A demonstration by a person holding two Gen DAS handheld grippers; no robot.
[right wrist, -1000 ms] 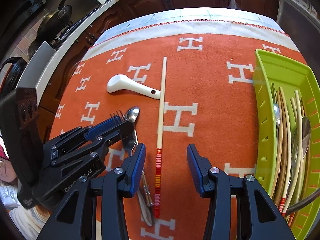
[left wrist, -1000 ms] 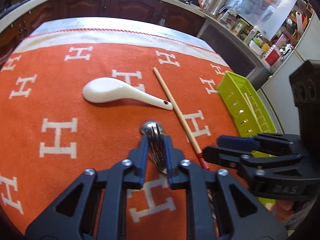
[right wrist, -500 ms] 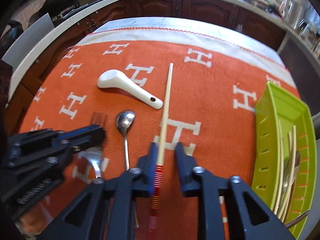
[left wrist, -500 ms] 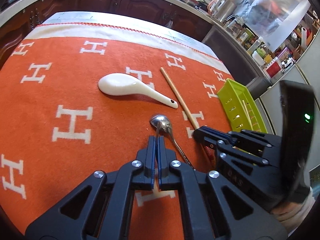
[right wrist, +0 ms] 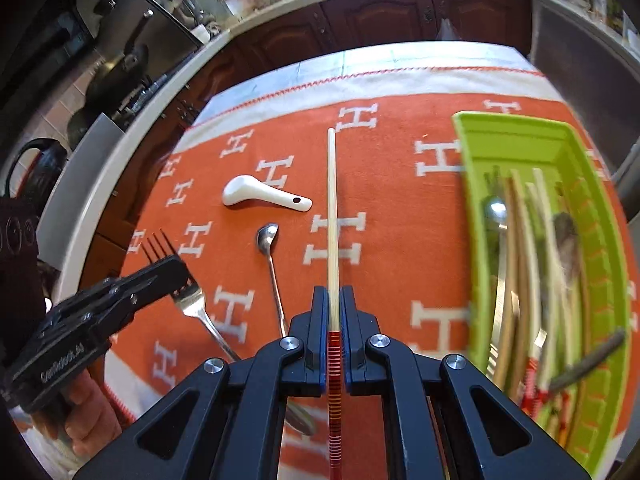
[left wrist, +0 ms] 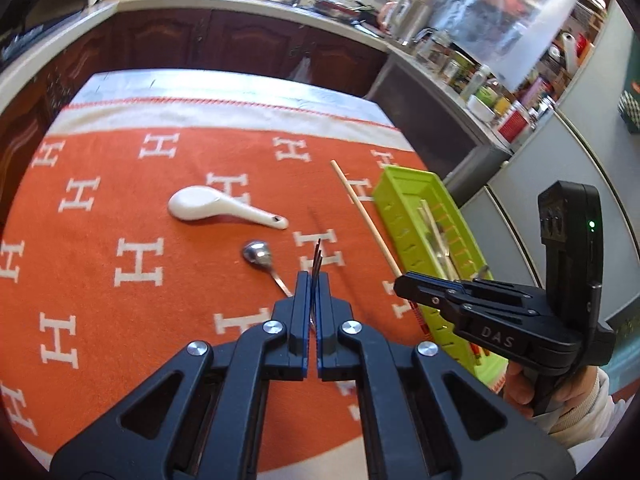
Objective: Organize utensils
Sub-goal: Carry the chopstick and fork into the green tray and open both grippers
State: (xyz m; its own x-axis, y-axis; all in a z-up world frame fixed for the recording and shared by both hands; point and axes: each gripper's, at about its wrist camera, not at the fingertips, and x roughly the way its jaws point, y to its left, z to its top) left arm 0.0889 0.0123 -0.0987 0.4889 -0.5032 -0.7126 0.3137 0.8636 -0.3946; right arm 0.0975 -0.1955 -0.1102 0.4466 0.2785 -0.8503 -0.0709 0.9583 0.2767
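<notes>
Orange cloth [right wrist: 400, 216] with white H's; white spoon [right wrist: 260, 194]; lime tray [right wrist: 600, 280]; chopstick [right wrist: 332, 208] pale, red-striped end.

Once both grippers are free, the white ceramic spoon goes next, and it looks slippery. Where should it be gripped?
Grip the white ceramic spoon across its narrow handle near the holed end, from above. The bowl is broad and rounded; the handle lies flat, pointing toward the chopstick.

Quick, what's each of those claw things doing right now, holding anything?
Left gripper: jaws closed on the fork, held off the cloth.
Right gripper: jaws closed on the chopstick.
</notes>
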